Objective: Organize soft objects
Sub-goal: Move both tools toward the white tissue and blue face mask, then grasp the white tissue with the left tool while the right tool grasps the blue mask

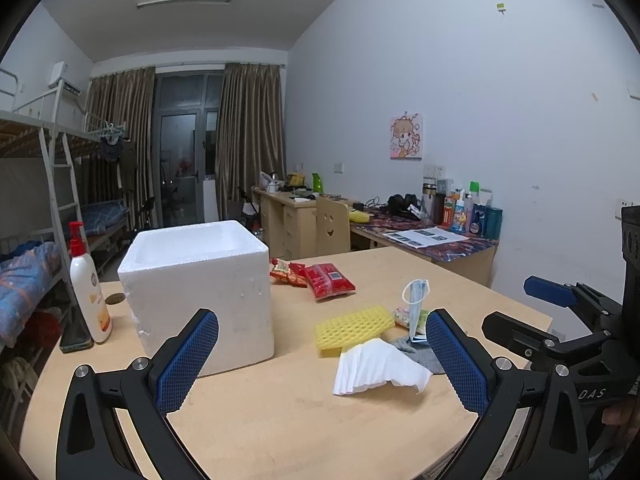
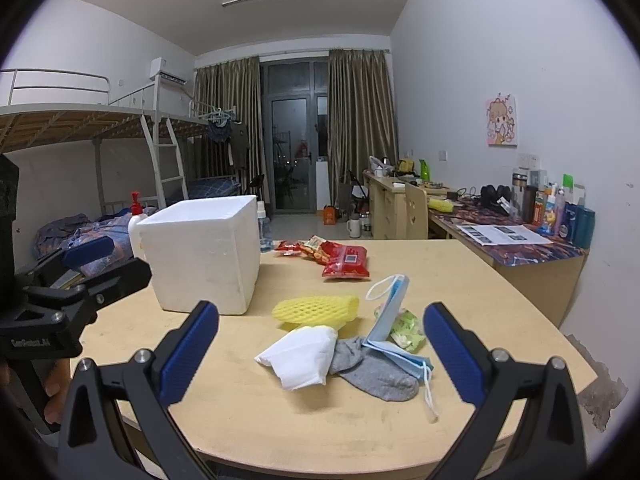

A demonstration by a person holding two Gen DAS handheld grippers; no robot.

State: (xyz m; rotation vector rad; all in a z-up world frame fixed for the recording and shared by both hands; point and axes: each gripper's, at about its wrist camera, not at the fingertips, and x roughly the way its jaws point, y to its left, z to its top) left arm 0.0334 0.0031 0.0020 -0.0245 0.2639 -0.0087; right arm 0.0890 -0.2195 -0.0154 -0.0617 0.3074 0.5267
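Foam box stands beside scattered soft items.

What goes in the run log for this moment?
left hand-held gripper open | right hand-held gripper open | sock, tissue on table

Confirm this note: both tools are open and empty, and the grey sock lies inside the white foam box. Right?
Not quite. The grey sock is not inside the white foam box; it lies on the table, partly under the white tissue and the blue mask, as the right wrist view shows. Both tools, left and right, are open and empty.
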